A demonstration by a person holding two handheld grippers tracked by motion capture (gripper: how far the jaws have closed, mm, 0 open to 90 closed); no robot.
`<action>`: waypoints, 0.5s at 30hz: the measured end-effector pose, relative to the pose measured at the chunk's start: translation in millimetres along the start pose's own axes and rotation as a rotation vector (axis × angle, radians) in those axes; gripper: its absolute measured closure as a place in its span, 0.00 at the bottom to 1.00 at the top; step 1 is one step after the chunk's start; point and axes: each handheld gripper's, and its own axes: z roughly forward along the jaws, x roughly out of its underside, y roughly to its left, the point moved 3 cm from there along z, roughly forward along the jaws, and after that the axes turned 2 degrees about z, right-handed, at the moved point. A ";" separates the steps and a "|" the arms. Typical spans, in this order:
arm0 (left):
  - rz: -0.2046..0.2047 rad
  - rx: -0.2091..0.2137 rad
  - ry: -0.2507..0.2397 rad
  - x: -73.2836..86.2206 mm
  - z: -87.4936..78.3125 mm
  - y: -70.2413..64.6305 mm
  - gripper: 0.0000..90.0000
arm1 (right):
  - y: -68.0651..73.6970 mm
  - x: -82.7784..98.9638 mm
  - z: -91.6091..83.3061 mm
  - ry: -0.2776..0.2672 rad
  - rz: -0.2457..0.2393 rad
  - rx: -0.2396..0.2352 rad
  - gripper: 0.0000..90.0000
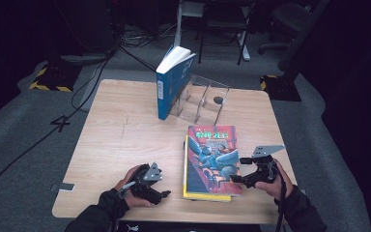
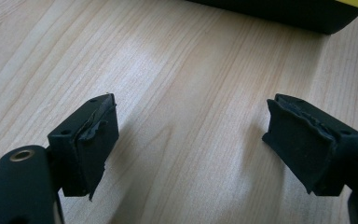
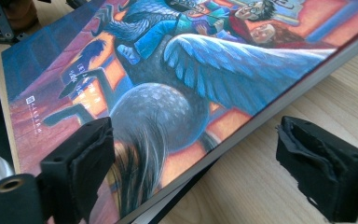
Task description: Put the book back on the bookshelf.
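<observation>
A book with a red and blue illustrated cover lies flat on a yellow book at the front right of the wooden table. My right gripper is at the top book's right edge, open. In the right gripper view, the right gripper has one jaw over the cover and the other over bare table beside the edge; neither pad presses on it. My left gripper rests on the table left of the stack, open and holding nothing. The stack's dark edge lies just ahead of it.
A blue book stands upright at the back of the table, leaning against a clear plastic rack with several slots. Cables run over the grey floor to the left, and chair legs stand behind the table.
</observation>
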 end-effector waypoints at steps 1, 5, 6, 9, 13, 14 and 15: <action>0.001 0.001 -0.001 -0.3 0.3 0.1 0.18 | -0.1 -0.8 0.8 0.003 0.000 -0.007 0.14; 0.004 0.005 -0.002 -1.4 1.6 1.1 0.18 | -0.4 -2.8 3.2 0.000 -0.010 -0.012 0.13; 0.006 0.008 -0.002 -1.9 2.2 1.8 0.18 | 0.2 -2.7 2.9 -0.004 -0.014 -0.009 0.13; 0.005 0.009 -0.002 -2.1 2.4 2.0 0.18 | 1.1 -3.2 2.5 -0.005 -0.024 -0.001 0.14; 0.007 0.009 -0.002 -2.3 2.6 2.4 0.18 | 3.7 -6.3 -2.0 -0.024 -0.063 0.019 0.17; 0.007 0.009 -0.002 -2.4 2.6 2.4 0.18 | 4.4 -7.6 -4.3 -0.038 -0.066 0.014 0.17; 0.008 0.009 -0.002 -2.4 2.7 2.5 0.18 | 4.6 -8.8 -5.8 -0.049 -0.061 0.008 0.17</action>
